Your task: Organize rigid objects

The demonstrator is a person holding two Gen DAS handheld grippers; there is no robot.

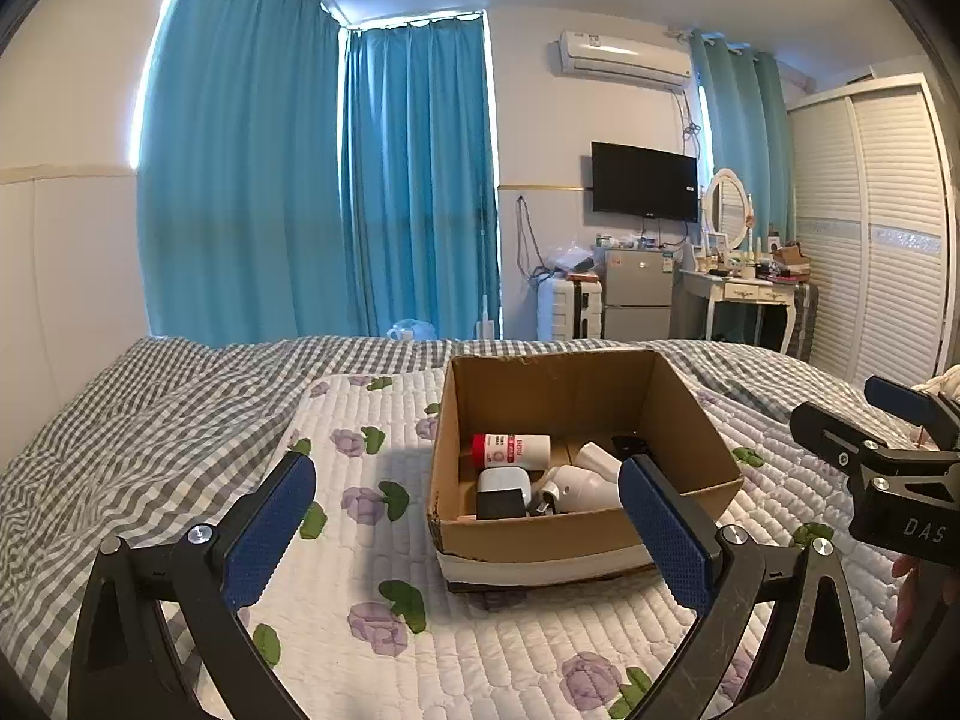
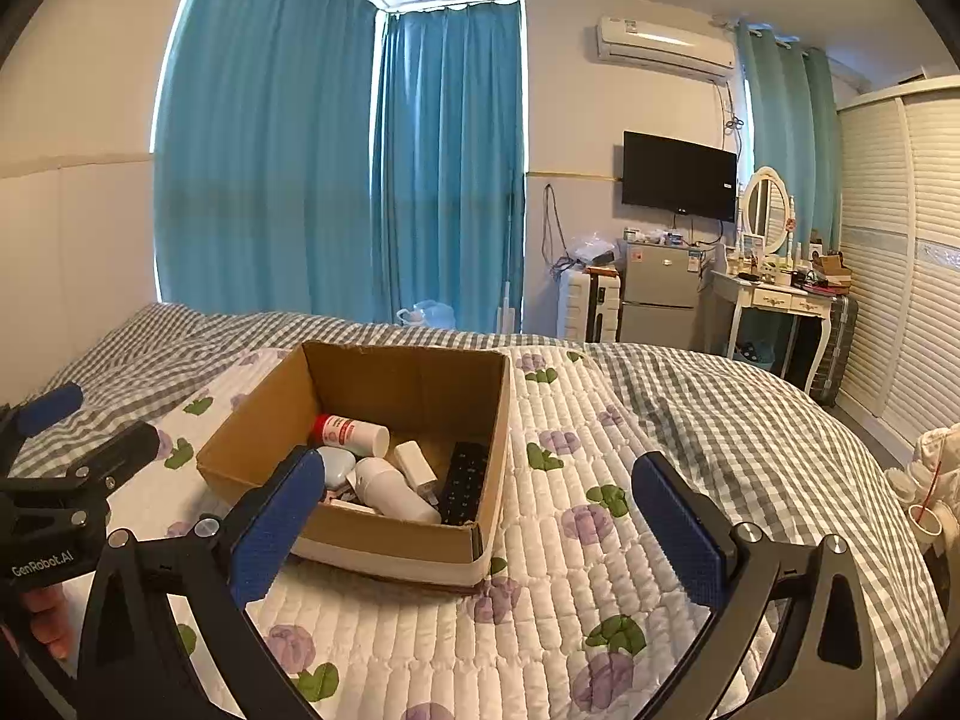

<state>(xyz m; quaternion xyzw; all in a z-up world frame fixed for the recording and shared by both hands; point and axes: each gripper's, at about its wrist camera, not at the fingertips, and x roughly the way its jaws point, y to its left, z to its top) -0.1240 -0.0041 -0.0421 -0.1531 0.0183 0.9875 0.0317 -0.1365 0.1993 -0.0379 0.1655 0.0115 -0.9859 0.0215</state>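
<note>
A: Both tools are spread wide and empty. The left gripper (image 1: pixel 467 531) hangs over the white quilted mat with purple flowers (image 1: pixel 360 540), its blue pads either side of the open brown cardboard box (image 1: pixel 576 534). The right gripper (image 2: pixel 474 534) has the same box at about ten o'clock from its fingers.

B: And the things being sorted?

A: All inside the box, as far as I can see. A white bottle with a red cap (image 2: pixel 350 434) lies on its side toward the back, a fat white cylinder (image 2: pixel 393 489) in front of it, a small white block (image 2: pixel 415 462) beside that, and a black remote control (image 2: pixel 463 483) along the three o'clock wall.

B: What might go wrong?

A: The items are heaped touching one another, so a finger reaching in could nudge a neighbour or pinch two at once. The round ones would likely roll. And the box sits on soft bedding; pushing its wall may tip or slide it.
</note>
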